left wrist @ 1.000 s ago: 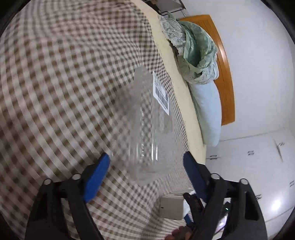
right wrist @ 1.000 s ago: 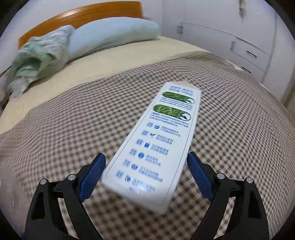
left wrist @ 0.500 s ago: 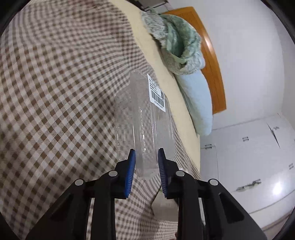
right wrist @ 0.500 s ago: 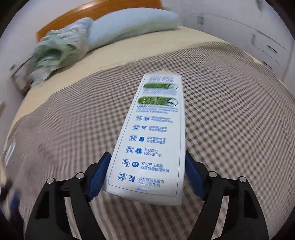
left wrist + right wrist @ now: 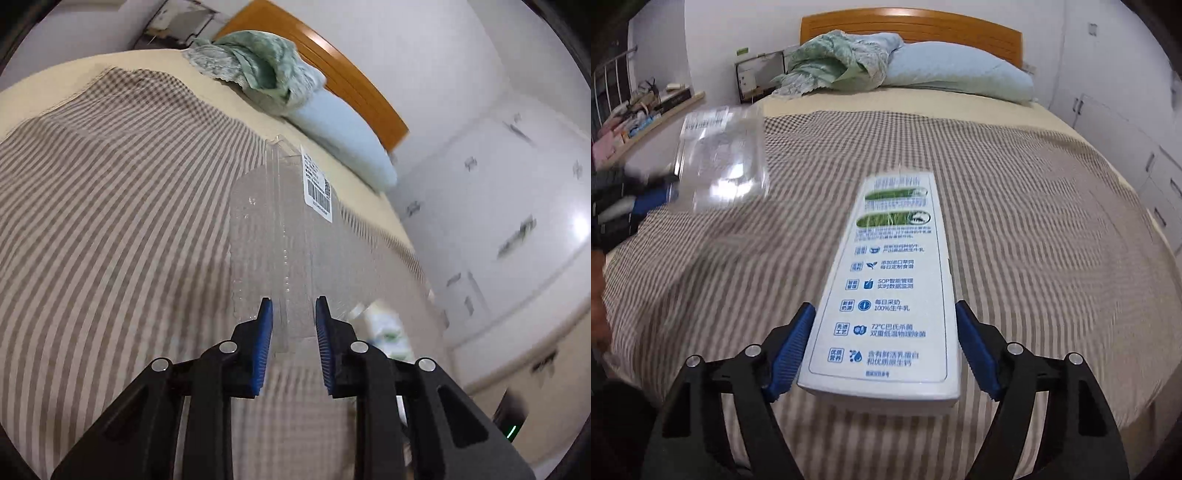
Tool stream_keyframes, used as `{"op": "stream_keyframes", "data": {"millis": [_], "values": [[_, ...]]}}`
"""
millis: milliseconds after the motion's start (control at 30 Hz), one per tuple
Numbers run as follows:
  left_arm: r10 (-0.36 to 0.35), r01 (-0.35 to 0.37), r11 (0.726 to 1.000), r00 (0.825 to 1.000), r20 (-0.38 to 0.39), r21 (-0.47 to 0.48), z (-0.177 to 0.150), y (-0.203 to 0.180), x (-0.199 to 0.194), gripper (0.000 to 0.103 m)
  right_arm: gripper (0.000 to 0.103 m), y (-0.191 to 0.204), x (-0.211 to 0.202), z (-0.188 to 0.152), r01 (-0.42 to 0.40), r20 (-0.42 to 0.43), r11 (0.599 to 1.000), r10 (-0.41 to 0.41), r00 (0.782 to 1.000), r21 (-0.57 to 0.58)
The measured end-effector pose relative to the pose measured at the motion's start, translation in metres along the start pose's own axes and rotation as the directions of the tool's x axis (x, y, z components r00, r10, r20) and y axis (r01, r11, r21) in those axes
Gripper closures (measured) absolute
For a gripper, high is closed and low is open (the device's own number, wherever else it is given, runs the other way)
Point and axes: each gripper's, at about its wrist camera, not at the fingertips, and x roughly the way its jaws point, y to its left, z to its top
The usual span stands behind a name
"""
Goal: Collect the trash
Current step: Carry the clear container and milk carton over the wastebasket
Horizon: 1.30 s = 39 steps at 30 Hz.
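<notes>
Trash in both tongs: the clear plastic clamshell box is pinched at its near edge by the left gripper, while the milk carton sits clamped between the right gripper pads, both raised above the checked bedspread.

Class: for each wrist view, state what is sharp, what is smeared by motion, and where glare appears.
Left wrist view: left gripper and clear plastic container sharp; checked bedspread streaked, glare on the cabinet doors. Right wrist view: right gripper and milk carton readable; bedspread streaked, container blurred with reflections.
</notes>
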Motion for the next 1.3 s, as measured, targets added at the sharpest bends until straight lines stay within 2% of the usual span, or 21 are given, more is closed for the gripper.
{"op": "stream_keyframes", "data": {"millis": [67, 100, 200, 333, 367, 400, 467, 633, 700, 900, 1000, 1100, 1200, 1300], "values": [[0.014, -0.013, 1.0, 0.999, -0.043, 0.008, -0.028, 0.007, -0.007, 0.083, 0.027, -0.007, -0.001, -0.027, 0.008, 0.073, 0.998, -0.013, 0.997, 0.068], [0.015, -0.014, 1.0, 0.998, -0.057, 0.019, -0.034, 0.007, -0.009, 0.083, 0.025, -0.007, 0.001, -0.035, 0.021, 0.082, 0.994, -0.03, 0.996, 0.104], [0.037, -0.038, 0.994, 0.999, 0.009, 0.107, -0.046, -0.005, -0.025, 0.083, 0.025, -0.008, 0.011, -0.053, 0.021, 0.131, 0.98, -0.047, 0.99, 0.199], [0.044, -0.055, 0.987, 0.996, 0.075, 0.148, -0.068, -0.009, -0.042, 0.083, 0.025, 0.001, 0.016, -0.065, 0.11, 0.168, 0.967, -0.15, 0.974, 0.229], [0.043, -0.055, 0.985, 0.996, 0.072, 0.162, -0.071, -0.011, -0.044, 0.083, 0.025, 0.001, 0.014, -0.066, 0.097, 0.18, 0.966, -0.143, 0.973, 0.241], [0.045, -0.057, 0.982, 0.996, 0.075, 0.181, -0.075, -0.013, -0.047, 0.083, 0.03, -0.002, 0.014, -0.064, 0.076, 0.192, 0.964, -0.128, 0.973, 0.255], [0.045, -0.064, 0.975, 0.995, 0.09, 0.214, -0.081, -0.019, -0.051, 0.083, 0.031, -0.006, 0.005, -0.059, 0.051, 0.194, 0.958, -0.109, 0.975, 0.281], [0.065, -0.097, 0.956, 0.99, 0.123, 0.277, -0.1, -0.033, -0.066, 0.083, 0.033, -0.037, -0.066, -0.06, -0.019, 0.257, 0.944, -0.071, 0.964, 0.331], [0.06, -0.096, 0.957, 0.989, 0.138, 0.272, -0.109, -0.037, -0.074, 0.083, 0.033, -0.045, -0.084, -0.064, -0.017, 0.255, 0.942, -0.073, 0.964, 0.336], [0.037, -0.084, 0.945, 0.987, 0.154, 0.317, -0.143, -0.062, -0.099, 0.083, 0.033, -0.099, -0.192, -0.122, 0.002, 0.258, 0.93, -0.104, 0.96, 0.368], [0.029, -0.074, 0.929, 0.991, 0.129, 0.362, -0.162, -0.078, -0.097, 0.083, 0.033, -0.121, -0.236, -0.161, 0.049, 0.23, 0.911, -0.155, 0.961, 0.41], [0.002, -0.035, 0.91, 0.997, 0.081, 0.413, -0.184, -0.103, -0.091, 0.083, 0.033, -0.136, -0.267, -0.211, 0.152, 0.145, 0.892, -0.233, 0.962, 0.426], [-0.045, 0.023, 0.904, 0.998, 0.041, 0.427, -0.198, -0.126, -0.089, 0.083, 0.033, -0.149, -0.266, -0.254, 0.203, 0.042, 0.868, -0.248, 0.968, 0.454], [-0.089, 0.086, 0.902, 0.996, -0.013, 0.422, -0.215, -0.147, -0.085, 0.083, 0.033, -0.15, -0.247, -0.291, 0.263, -0.078, 0.858, -0.255, 0.964, 0.441]]}}
